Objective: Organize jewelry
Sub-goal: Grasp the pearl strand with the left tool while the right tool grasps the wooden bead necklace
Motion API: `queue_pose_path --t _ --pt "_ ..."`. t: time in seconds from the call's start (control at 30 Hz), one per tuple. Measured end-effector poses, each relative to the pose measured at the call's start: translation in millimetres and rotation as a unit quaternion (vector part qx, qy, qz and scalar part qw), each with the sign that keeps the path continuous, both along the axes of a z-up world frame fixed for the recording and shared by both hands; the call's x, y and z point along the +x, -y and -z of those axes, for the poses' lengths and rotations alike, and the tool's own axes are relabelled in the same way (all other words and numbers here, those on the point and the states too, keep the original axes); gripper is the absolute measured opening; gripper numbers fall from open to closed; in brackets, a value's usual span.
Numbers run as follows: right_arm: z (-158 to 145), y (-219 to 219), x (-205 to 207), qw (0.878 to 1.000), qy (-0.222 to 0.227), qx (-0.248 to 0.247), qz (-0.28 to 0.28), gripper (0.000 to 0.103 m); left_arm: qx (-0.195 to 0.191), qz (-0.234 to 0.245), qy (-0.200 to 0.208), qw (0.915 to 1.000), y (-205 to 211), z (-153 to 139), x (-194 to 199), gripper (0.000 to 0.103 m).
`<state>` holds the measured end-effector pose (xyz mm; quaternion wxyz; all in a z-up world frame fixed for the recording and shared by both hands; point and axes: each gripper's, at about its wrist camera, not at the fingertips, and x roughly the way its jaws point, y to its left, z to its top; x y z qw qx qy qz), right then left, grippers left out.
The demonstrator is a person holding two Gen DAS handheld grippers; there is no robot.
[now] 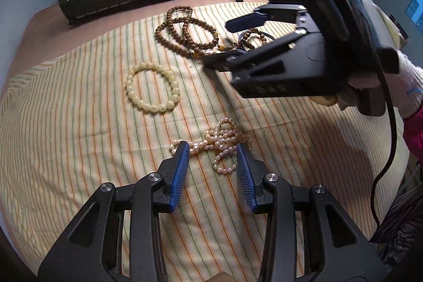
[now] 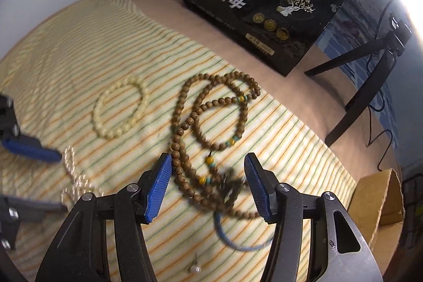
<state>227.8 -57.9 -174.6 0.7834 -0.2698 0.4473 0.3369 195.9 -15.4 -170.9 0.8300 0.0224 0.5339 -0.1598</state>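
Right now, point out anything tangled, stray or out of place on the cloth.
The pink pearl strand lies bunched in a knotty heap, and the brown bead mala is looped over itself. A small pearl stud lies alone near the blue cord. The cream bracelet lies neat.

Home room: striped cloth (image 1: pixel 79 123) on table, tripod (image 2: pixel 370 75), cardboard box (image 2: pixel 380 202).

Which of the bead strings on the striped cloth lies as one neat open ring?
The cream bead bracelet. The brown wooden beads lie looped over themselves and the pink pearl strand is bunched in a heap.
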Motion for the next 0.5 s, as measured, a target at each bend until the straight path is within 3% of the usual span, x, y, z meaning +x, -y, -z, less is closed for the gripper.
queue_pose_path --t 0.5 --pt "23 -3 35 0.997 -0.046 0.053 0.009 0.054 0.019 0.03 0.012 0.9993 12 17 5 0.036"
